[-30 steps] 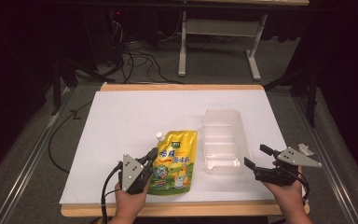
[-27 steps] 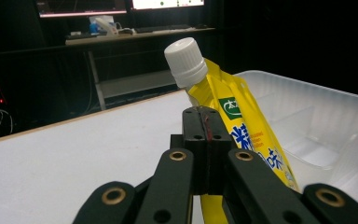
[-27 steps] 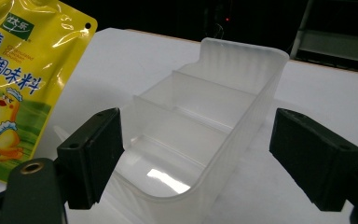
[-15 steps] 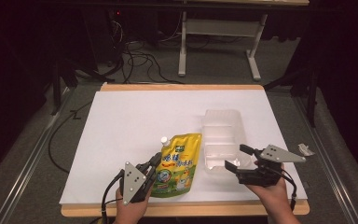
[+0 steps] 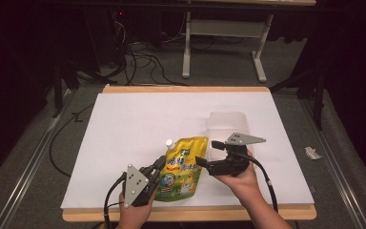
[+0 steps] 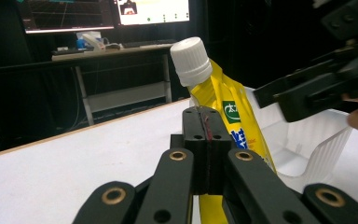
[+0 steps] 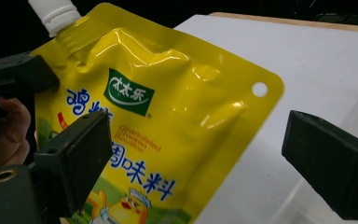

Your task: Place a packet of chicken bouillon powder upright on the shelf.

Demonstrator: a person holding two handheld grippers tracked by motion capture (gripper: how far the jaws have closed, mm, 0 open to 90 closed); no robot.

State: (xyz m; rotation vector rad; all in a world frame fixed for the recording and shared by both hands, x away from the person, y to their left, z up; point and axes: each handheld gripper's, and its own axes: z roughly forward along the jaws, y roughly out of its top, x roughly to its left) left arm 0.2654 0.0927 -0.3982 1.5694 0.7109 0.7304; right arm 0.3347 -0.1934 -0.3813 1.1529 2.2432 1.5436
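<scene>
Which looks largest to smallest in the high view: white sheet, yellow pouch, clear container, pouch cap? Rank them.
1. white sheet
2. yellow pouch and clear container: too alike to rank, the container partly hidden
3. pouch cap

Light's from overhead: white table sheet (image 5: 138,124) bright, room round it nearly black, so high view is soft and grainy w/ dark corners. Faint shadows only, under my hands. My left gripper (image 6: 207,140) view: jaws close to lens, sharp enough; lit monitor (image 6: 151,10) at back blown out and blurry. My right gripper (image 7: 196,154) view: glare streaks on the yellow pouch (image 7: 168,116) creases, near jaw pads slightly out of focus, white cap (image 7: 53,14) overexposed.
</scene>
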